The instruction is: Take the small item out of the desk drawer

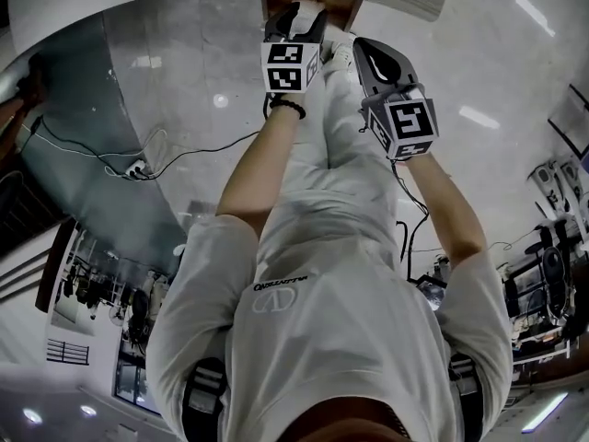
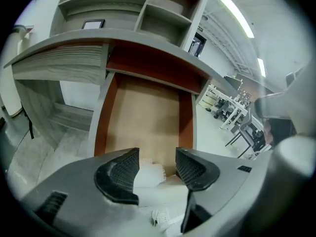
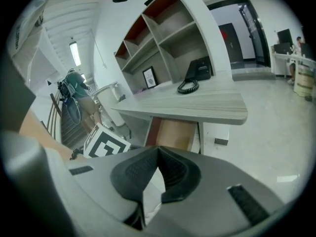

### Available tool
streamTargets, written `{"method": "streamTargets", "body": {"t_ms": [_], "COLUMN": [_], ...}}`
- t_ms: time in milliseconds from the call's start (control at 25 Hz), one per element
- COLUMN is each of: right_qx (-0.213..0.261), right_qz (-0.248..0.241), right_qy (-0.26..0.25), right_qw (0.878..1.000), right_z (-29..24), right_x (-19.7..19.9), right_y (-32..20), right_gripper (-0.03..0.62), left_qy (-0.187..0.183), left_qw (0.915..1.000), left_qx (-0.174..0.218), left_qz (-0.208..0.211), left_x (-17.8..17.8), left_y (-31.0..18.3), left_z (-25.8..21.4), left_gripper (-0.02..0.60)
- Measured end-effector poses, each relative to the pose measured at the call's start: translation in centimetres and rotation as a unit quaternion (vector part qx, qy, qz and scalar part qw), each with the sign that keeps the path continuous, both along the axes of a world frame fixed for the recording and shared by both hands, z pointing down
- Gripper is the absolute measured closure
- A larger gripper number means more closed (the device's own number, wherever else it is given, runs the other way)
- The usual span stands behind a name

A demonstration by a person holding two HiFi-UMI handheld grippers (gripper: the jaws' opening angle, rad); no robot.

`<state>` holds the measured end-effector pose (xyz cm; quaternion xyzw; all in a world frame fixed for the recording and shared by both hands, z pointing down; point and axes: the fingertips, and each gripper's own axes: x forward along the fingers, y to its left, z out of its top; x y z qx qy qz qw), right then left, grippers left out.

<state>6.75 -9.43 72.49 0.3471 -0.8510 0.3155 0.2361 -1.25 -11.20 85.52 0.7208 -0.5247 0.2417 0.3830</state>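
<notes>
Fingers of the left gripper (image 2: 158, 166) are spread; a small white item (image 2: 149, 174) sits between them, next to the left pad, not pinched. It lies at the front edge of the open drawer (image 2: 148, 112). The right gripper (image 3: 158, 151) has its fingers pressed together, empty, short of the drawer. Desk top (image 3: 197, 105) above, phone (image 3: 197, 70) on it.

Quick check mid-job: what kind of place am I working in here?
Most likely an office reception area: a curved grey wood-grain counter desk carrying a black corded telephone, tall open cubby shelving behind it, and white work desks further off to the side.
</notes>
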Motion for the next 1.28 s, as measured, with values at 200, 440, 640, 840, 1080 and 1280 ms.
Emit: {"method": "streamTargets", "body": {"t_ms": [200, 440, 640, 840, 1080, 1280], "right_qx": [-0.017, -0.03, -0.035, -0.044, -0.054, -0.055], "right_qz": [0.014, 0.025, 0.032, 0.042, 0.051, 0.057], "right_qy": [0.002, 0.003, -0.002, -0.003, -0.004, -0.007], "right_qw": [1.0, 0.999, 0.999, 0.998, 0.997, 0.997], "right_z": [1.4, 2.5, 3.4, 4.0, 4.6, 4.6], "right_x": [0.7, 0.8, 0.8, 1.5, 2.4, 2.5], "right_y": [1.0, 2.1, 2.1, 2.5, 2.8, 2.3], "right_gripper": [0.592, 0.592, 0.592, 0.592, 0.592, 0.592], "left_qy": [-0.022, -0.048, -0.075, -0.104, -0.115, -0.111], "left_qw": [0.9994, 0.9964, 0.9906, 0.9809, 0.9699, 0.9654], "left_qx": [-0.026, -0.07, -0.113, -0.164, -0.214, -0.236], "left_qz": [-0.003, -0.004, -0.014, -0.007, -0.01, -0.003], "left_x": [-0.2, -0.3, -0.2, -0.2, -0.1, 0.3], "left_y": [0.4, 0.8, 0.7, 1.2, 1.2, 1.1], "left_z": [1.9, 4.0, 5.7, 7.1, 7.6, 8.0], "left_gripper": [0.218, 0.149, 0.149, 0.149, 0.149, 0.152]}}
